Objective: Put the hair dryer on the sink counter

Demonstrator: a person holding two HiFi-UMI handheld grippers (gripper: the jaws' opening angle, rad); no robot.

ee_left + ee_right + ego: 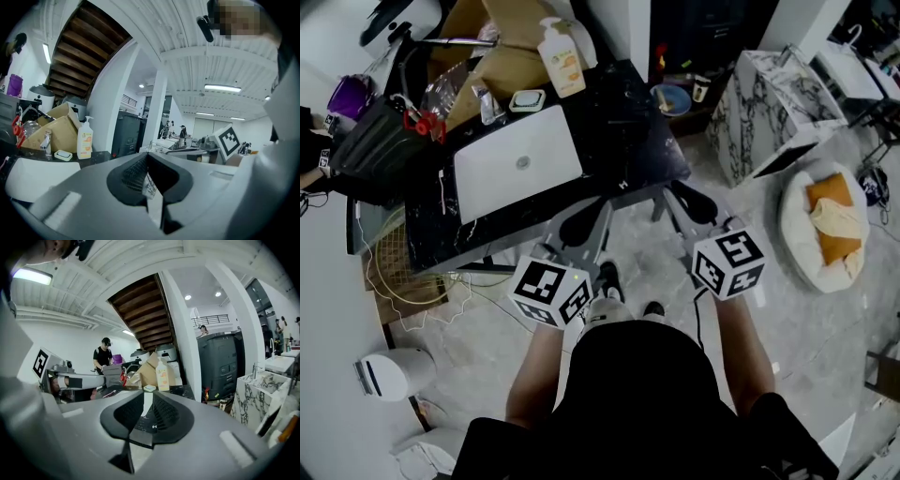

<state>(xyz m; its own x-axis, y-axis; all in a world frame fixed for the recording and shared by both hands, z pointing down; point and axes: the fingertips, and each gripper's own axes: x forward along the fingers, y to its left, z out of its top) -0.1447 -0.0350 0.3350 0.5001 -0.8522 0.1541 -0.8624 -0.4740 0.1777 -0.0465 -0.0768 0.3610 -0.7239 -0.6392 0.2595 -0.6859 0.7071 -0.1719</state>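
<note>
Black marble table lies just ahead of my fingers, with a white laptop on it beyond the left ones and a soap bottle farther off past that. My left gripper has its fingers closed together on nothing. My right gripper has its fingers narrow, with a slim gap between them and nothing in it. I cannot pick out the hair dryer in any view.

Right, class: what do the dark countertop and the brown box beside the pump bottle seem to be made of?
Countertop: probably polished stone or stone-look laminate; black, glossy, with pale flecks. Box: cardboard, matte tan with folded flaps.
</note>
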